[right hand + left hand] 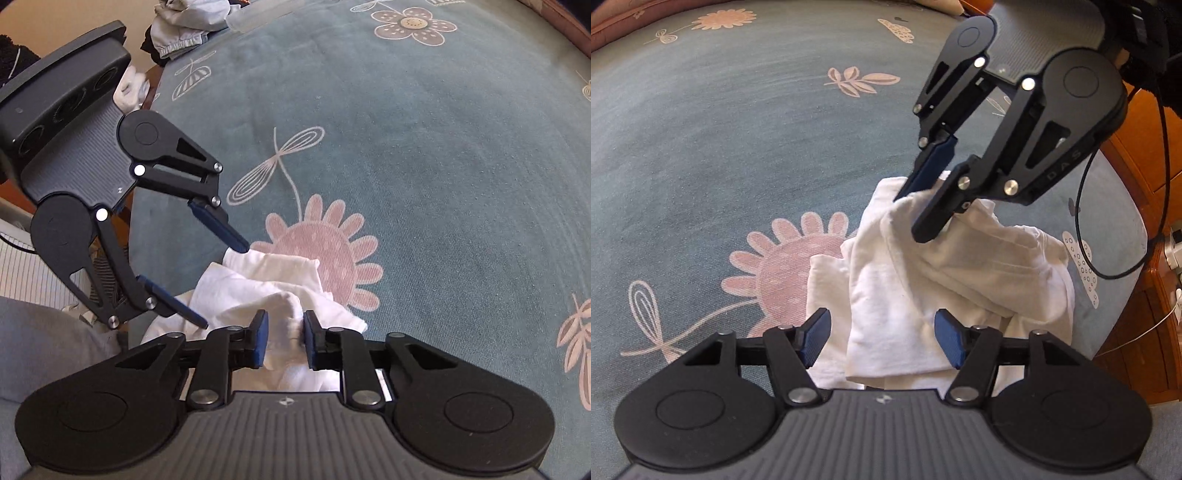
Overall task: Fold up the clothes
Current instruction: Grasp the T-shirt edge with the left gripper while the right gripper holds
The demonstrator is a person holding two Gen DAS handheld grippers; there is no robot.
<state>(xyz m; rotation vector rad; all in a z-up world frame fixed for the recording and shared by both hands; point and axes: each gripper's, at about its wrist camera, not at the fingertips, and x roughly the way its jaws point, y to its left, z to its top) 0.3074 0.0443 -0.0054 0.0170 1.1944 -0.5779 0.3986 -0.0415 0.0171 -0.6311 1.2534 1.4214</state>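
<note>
Left wrist view first: it's a bed or table covered in a blue-grey cloth [720, 122] with pink flowers, with wooden furniture [1145, 155] off to the right edge. A crumpled white garment [923, 280] sits right below the left gripper [882, 338], whose blue pads stand apart on either side of the cloth's near edge, nothing pinched. The right gripper [916, 210] comes in from the far side, clamped on a raised bit of the fabric. So the heap runs away from the left tool toward the right one.

Right wrist view: same flowery cover [443, 166], a pile of other clothes [184, 26] way back at the edge. The right gripper [282, 341] is squeezed on a soft peak of the white garment [258, 284]. The left gripper [225, 284] hangs spread over the far left side. Thin, floppy cotton, no clear long axis yet, I'd say.
</note>
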